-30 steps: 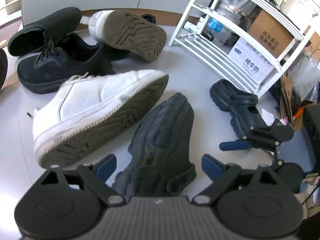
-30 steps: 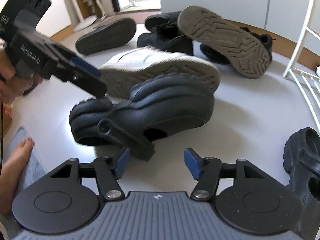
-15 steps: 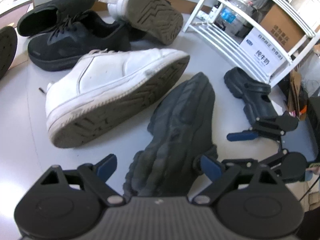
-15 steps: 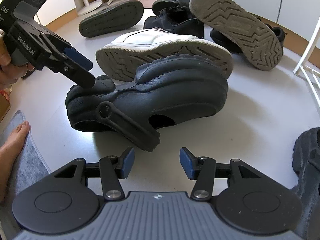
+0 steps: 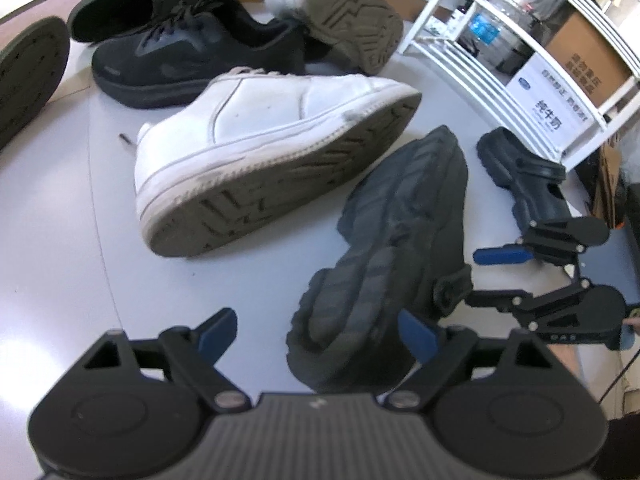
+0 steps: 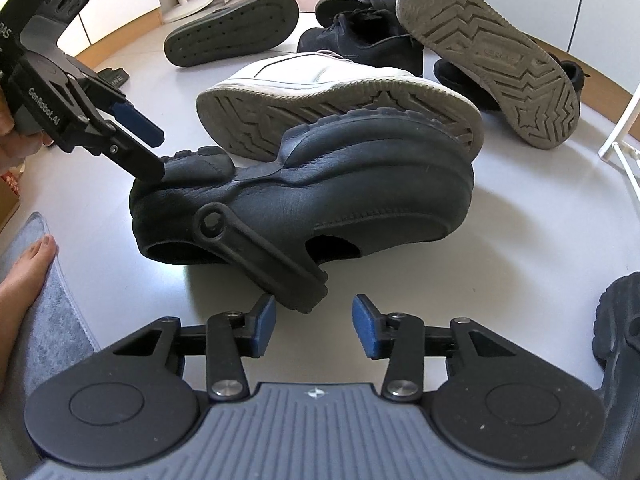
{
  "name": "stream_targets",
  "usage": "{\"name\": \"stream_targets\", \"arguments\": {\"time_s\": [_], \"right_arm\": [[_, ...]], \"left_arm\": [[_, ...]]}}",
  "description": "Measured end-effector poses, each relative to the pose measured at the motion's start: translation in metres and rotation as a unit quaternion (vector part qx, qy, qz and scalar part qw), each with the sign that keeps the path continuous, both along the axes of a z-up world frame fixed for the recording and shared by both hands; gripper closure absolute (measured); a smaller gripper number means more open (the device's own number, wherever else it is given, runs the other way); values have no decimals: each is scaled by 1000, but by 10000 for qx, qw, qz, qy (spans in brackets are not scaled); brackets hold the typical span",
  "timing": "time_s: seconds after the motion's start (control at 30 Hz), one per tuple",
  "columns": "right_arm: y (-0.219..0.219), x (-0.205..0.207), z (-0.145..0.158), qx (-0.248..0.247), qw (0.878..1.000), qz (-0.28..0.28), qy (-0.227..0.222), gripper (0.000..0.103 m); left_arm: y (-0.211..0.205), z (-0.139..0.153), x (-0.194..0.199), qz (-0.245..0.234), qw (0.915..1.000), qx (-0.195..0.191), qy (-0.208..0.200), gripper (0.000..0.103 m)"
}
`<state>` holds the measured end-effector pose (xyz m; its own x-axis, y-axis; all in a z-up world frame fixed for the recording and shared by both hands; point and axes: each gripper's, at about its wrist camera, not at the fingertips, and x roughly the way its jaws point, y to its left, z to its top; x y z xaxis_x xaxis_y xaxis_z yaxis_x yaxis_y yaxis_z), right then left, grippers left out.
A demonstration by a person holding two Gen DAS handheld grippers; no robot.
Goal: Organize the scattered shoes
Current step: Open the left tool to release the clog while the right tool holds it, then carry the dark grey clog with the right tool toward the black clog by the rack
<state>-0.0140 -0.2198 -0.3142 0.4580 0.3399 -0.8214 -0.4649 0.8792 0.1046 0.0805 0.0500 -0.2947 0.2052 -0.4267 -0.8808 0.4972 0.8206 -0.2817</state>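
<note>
A black clog [image 6: 320, 200] lies tipped over, sole turned up and away, with its heel strap hanging toward my right gripper [image 6: 314, 322]. That gripper is open, and the strap end sits just ahead of its blue pads. My left gripper [image 5: 316, 332] is open wide around the clog's heel [image 5: 360, 304]. In the right wrist view its lower finger [image 6: 140, 160] touches the heel's sole edge. The matching black clog [image 5: 524, 176] stands upright near the rack. A white sneaker [image 5: 260, 140] lies on its side just behind the tipped clog.
Behind lie a black sneaker [image 5: 192, 52], a second white sneaker sole-up [image 5: 352, 12], a black slip-on [image 5: 148, 4] and a dark sandal sole [image 6: 232, 28]. A white shoe rack [image 5: 500, 60] with boxes stands at the right. A bare foot [image 6: 24, 264] rests on a grey mat [image 6: 48, 320].
My left gripper has come down until its finger touches the clog's heel. My right gripper has moved closer to the strap, and its fingers have narrowed slightly.
</note>
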Motion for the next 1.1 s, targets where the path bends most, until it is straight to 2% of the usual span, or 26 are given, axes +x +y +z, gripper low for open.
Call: {"name": "stream_targets", "arguments": {"time_s": [0.27,0.5,0.6,0.7,1.1], "right_arm": [[5,7,-11,-52,9998,186,1,57],[13,16,-21,12,9995,323,-33,57],[15,18,-24,40,9993,375,-44,57],[18,19,-23,-50,9986,512,-145,61],[19,19,-7,115,9982,453,-388,68]], "left_arm": [[4,1,-2,-31,10000,32,5,15],[8,3,-5,49,9999,-87,-27,25],[7,6,-5,72,9999,-125,-79,26],[7,7,-3,111,9998,-164,-64,26],[15,11,3,327,9992,-180,-122,26]]}}
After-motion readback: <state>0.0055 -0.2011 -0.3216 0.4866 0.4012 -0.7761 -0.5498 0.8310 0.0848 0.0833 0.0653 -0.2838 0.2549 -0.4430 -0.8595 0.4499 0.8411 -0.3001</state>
